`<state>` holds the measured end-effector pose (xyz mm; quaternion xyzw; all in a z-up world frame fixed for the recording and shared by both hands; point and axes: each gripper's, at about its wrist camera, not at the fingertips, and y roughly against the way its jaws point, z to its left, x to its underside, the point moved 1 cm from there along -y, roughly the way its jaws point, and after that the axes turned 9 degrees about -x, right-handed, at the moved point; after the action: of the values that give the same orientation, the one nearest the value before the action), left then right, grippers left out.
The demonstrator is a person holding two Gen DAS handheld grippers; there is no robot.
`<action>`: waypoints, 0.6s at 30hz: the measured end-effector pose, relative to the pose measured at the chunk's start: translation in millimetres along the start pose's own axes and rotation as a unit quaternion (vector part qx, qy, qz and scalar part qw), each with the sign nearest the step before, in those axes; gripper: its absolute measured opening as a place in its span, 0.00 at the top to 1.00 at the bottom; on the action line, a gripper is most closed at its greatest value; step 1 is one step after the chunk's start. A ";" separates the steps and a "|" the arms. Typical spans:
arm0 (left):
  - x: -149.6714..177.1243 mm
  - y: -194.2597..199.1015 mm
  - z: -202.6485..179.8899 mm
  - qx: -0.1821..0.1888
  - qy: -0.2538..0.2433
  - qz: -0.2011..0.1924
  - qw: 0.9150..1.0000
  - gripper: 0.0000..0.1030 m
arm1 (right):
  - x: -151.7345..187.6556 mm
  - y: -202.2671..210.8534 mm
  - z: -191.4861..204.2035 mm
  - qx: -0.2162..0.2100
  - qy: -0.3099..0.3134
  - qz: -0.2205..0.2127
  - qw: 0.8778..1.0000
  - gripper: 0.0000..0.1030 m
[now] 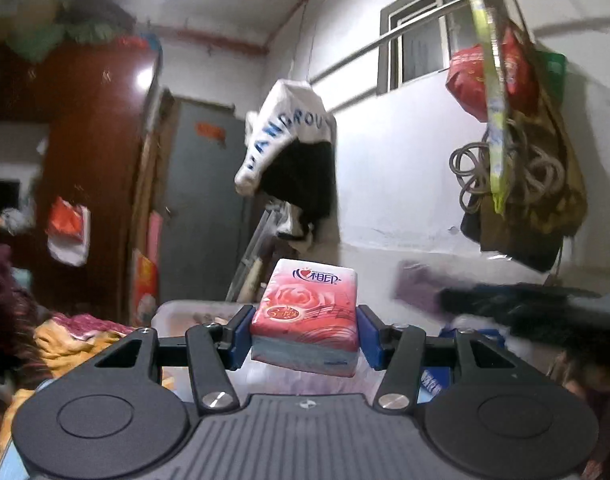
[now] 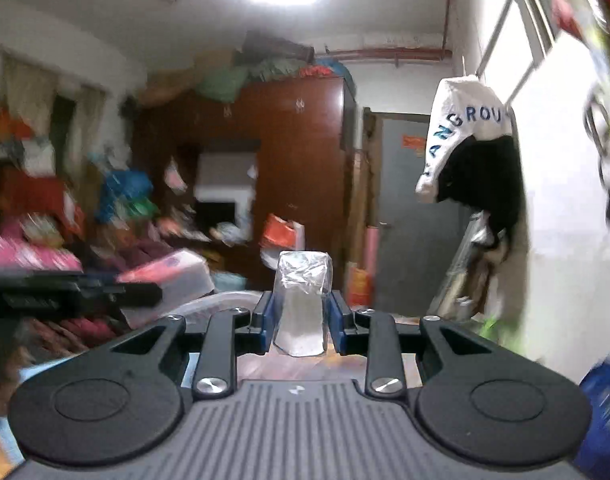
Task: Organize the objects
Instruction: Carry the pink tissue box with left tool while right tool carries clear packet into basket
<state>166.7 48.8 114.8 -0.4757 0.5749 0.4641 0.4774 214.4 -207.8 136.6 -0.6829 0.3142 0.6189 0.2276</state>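
Note:
My left gripper (image 1: 305,330) is shut on a red tissue pack (image 1: 307,312) with a rose print, held up in the air above a clear plastic bin (image 1: 193,312). My right gripper (image 2: 299,320) is shut on a clear, silvery wrapped packet (image 2: 303,300), also held up. In the right wrist view the left gripper (image 2: 65,294) with its red pack (image 2: 169,270) shows blurred at the left. In the left wrist view the right gripper (image 1: 525,308) shows as a dark blur at the right.
A white bag with blue letters (image 1: 285,136) and dark clothes hang on the wall ahead. Bags and coiled cable (image 1: 513,172) hang at the right under a window. A brown wardrobe (image 2: 281,152), a grey door (image 2: 405,216) and piled clothes (image 2: 45,240) fill the room.

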 end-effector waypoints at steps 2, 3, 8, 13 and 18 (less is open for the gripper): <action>-15.9 -32.0 -4.6 -0.010 -0.012 0.033 0.999 0.44 | -12.1 -37.8 -15.5 -0.005 -0.010 0.040 0.999 0.70; -18.9 -46.1 -5.8 -0.018 -0.016 0.045 0.999 0.42 | -12.3 -53.6 -23.2 -0.013 -0.020 0.060 0.998 0.69; -8.4 -86.9 -4.0 -0.063 -0.021 0.106 0.992 0.22 | 1.1 -90.2 -31.3 0.019 -0.010 0.117 0.993 0.39; 7.1 -20.1 -5.1 -0.027 -0.032 0.057 0.997 0.14 | 7.8 -32.8 -24.7 -0.016 -0.041 0.057 0.997 0.00; 52.6 6.8 -1.0 -0.073 -0.070 0.107 0.989 0.05 | 50.9 -12.1 -12.7 -0.028 -0.046 0.105 0.993 0.00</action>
<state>155.0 43.1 63.3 -0.4113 0.5527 0.5852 0.4277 233.8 -215.7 87.0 -0.6232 0.3561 0.6786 0.1560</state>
